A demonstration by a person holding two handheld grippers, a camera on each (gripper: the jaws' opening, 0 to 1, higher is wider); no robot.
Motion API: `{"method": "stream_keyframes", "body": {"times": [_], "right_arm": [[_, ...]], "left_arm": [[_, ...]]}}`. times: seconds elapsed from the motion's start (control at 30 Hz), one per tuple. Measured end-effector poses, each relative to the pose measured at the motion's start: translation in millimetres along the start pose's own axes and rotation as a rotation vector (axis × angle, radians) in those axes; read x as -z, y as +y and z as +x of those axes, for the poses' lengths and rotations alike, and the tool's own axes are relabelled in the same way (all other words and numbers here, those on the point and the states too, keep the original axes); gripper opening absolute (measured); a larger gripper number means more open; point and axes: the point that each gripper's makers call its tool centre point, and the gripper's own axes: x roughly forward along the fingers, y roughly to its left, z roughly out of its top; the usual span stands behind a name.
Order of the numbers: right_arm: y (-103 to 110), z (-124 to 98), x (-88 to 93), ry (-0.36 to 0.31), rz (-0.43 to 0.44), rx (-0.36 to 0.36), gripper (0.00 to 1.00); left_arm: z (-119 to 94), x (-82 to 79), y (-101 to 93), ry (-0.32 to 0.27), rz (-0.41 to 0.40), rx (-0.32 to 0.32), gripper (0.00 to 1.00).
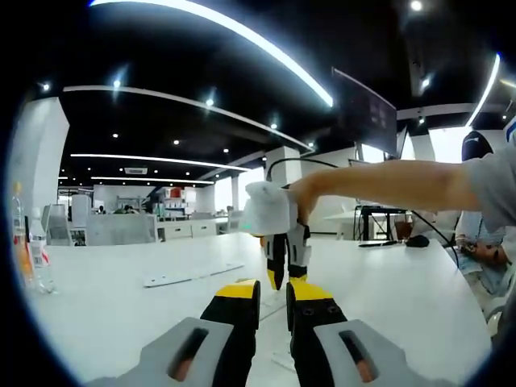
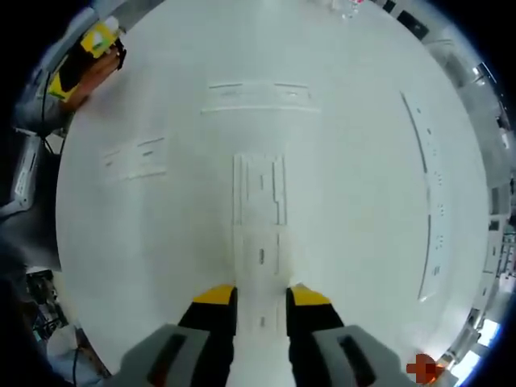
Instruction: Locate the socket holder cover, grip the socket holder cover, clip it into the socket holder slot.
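In the right gripper view a long white socket holder piece (image 2: 260, 201) lies flat on the white table (image 2: 355, 201) and runs straight away from me. My right gripper (image 2: 262, 297) is open, its yellow-tipped jaws standing on either side of the piece's near end; I cannot tell if they touch it. In the left gripper view the right gripper (image 1: 287, 278) points down at the table, held by a person's hand (image 1: 302, 192). My left gripper (image 1: 272, 294) is low over the table with a narrow gap and nothing between its jaws. It also appears as the left gripper (image 2: 89, 48) at the table's edge.
More white strips lie on the table: one across the far side (image 2: 258, 95), a short one to the left (image 2: 133, 157), a long thin one on the right (image 2: 427, 185), and one flat strip (image 1: 193, 276). Bottles (image 1: 28, 254) stand at the left edge. A seated person (image 1: 484, 242) is at right.
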Motion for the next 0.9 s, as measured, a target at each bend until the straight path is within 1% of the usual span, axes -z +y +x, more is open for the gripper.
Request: {"method": "stream_keyframes", "body": {"times": [0.33, 0.43, 0.5, 0.6, 0.67, 0.8, 0.83, 0.87, 0.9], "right_arm": [[-1.2, -0.7, 3.5, 0.007, -0.034, 0.007, 0.26], [-1.2, -1.1, 8.7, 0.013, -0.028, 0.010, 0.29], [-1.2, -1.8, 10.9, 0.006, -0.015, 0.016, 0.33], [0.9, -4.6, 14.1, -0.009, -0.001, 0.022, 0.33], [-0.6, -8.4, 15.0, -0.035, 0.004, 0.035, 0.33], [-1.0, -19.9, 1.8, -0.224, 0.027, 0.093, 0.33], [-1.9, -25.5, -2.2, -0.300, 0.043, 0.124, 0.33], [-3.4, -28.4, -2.6, -0.332, 0.051, 0.140, 0.33], [-4.6, -32.7, -3.1, -0.376, 0.057, 0.174, 0.33]], "left_arm": [[1.0, 1.0, -0.9, 0.005, 0.001, 0.003, 0.14], [1.3, 2.0, -0.8, 0.008, 0.002, 0.003, 0.14], [1.4, 2.7, -0.6, 0.011, 0.005, 0.001, 0.14], [2.0, 3.7, -0.5, 0.015, 0.006, 0.001, 0.14], [2.3, 4.2, -0.5, 0.016, 0.007, 0.000, 0.14], [2.7, 5.2, -1.2, 0.019, 0.005, 0.002, 0.14], [2.7, 5.0, -1.2, 0.018, 0.005, 0.002, 0.14], [2.6, 5.0, -1.1, 0.017, 0.004, 0.002, 0.14], [2.5, 5.0, -1.1, 0.017, 0.004, 0.001, 0.14]]}}
